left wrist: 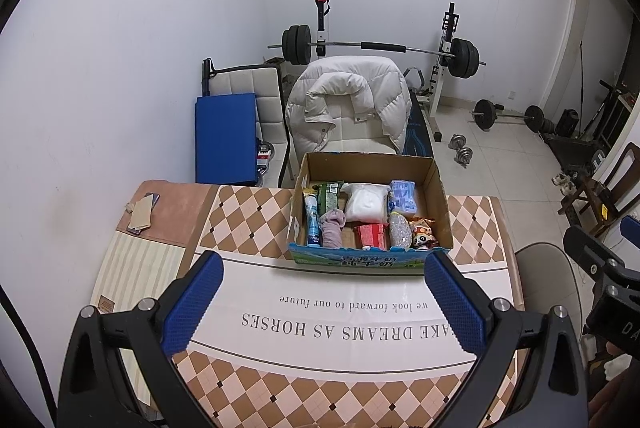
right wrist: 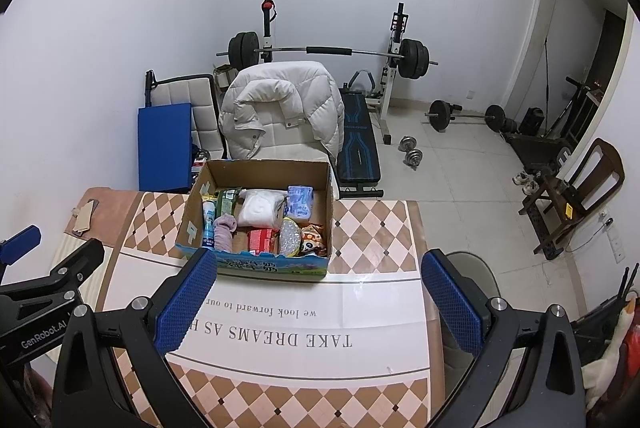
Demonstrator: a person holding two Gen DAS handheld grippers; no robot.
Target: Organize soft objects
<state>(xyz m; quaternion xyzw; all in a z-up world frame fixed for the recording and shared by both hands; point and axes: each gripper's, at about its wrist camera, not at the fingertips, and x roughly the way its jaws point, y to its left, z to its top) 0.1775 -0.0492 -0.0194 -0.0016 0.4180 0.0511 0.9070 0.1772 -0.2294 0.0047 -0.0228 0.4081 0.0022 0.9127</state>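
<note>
Cardboard box (left wrist: 370, 164) of soft goods sits beyond both wide-open, empty grippers (left wrist: 324, 302) (right wrist: 318, 302).

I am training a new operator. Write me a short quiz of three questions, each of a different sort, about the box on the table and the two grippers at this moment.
1. True or false: the left gripper is shut on the mauve cloth.
2. Multiple choice: where does the white bag lie? A) on the tablecloth B) inside the cardboard box C) on the chair
3. Fill in: in the box, the red packet lies between the mauve cloth and the ______ pouch.

Key
1. False: both the left gripper and the right gripper are open, short of the box.
2. B
3. silvery
</note>
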